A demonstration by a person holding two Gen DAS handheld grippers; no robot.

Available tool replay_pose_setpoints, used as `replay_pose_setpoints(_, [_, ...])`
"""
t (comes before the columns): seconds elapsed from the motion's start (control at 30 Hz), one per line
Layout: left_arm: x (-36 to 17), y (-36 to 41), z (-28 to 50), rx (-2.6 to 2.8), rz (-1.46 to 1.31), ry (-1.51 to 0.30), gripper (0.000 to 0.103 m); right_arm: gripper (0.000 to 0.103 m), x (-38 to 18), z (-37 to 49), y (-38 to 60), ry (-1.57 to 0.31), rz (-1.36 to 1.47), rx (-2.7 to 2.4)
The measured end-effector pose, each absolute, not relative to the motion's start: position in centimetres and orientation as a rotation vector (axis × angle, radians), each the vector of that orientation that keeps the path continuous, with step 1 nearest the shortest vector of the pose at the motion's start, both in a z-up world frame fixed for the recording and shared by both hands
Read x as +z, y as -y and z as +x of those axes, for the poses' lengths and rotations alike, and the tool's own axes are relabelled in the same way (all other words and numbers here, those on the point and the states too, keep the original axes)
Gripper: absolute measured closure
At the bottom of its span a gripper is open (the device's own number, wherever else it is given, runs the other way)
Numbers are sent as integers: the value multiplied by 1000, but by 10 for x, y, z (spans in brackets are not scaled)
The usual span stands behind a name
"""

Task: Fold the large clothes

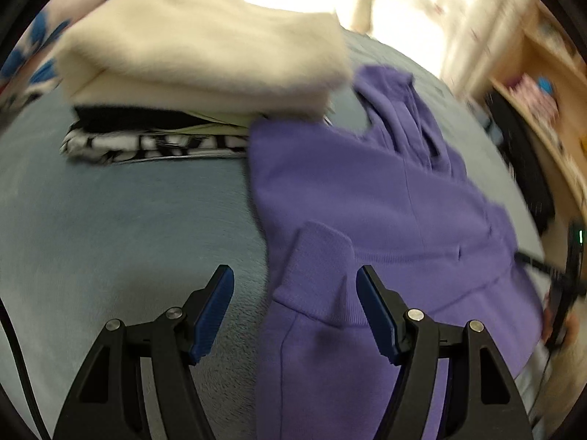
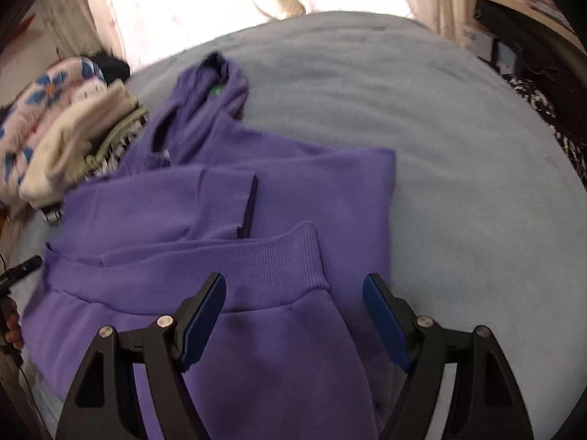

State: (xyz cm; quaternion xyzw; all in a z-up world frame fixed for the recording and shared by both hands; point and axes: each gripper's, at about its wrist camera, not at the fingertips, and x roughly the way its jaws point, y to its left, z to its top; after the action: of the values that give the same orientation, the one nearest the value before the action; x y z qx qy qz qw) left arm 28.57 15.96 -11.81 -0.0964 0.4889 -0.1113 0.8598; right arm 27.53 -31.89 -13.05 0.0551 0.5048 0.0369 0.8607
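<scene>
Purple hoodie (image 2: 227,198) lies part-folded mid-blanket (image 2: 458,146), sleeves laid across its body for folding, while left gripper (image 1: 295,311) and right gripper (image 2: 293,315) hover spread and empty over its hem.

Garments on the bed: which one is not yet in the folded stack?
The purple hoodie. It lies spread on the blue blanket, sleeves folded in, while the cream top sits on the stack beside it.
</scene>
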Motion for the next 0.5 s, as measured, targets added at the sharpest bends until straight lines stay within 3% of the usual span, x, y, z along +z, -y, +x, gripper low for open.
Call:
replay_pose_setpoints(0.1, [-128, -146, 288, -261, -124, -1065, 35, 32, -142, 276, 317, -1076, 93, 89])
replay_pose_setpoints(0.13, [-132, -140, 288, -282, -106, -1077, 39, 52, -145, 274, 315, -1076, 89, 104])
replay_pose_setpoints(0.17, [-134, -135, 285, -303, -78, -1081, 51, 63, -146, 272, 314, -1077, 86, 106])
replay_pose_setpoints(0.2, [-134, -128, 282, -305, -34, -1073, 52, 65, -144, 269, 312, -1063, 74, 97])
replay_pose_setpoints(0.23, [-133, -121, 279, -287, 18, -1054, 56, 75, -143, 264, 309, -1045, 44, 79])
replay_pose_setpoints(0.27, [-132, -115, 275, -276, 68, -1038, 65, 85, -140, 262, 306, -1038, 25, 69])
replay_pose_setpoints(0.37, [-123, -104, 262, -225, 161, -984, 80, 92, -131, 246, 305, -993, 8, 37])
replay_pose_setpoints(0.5, [-96, -97, 242, -148, 201, -876, 87, 93, -103, 220, 311, -896, 50, 15])
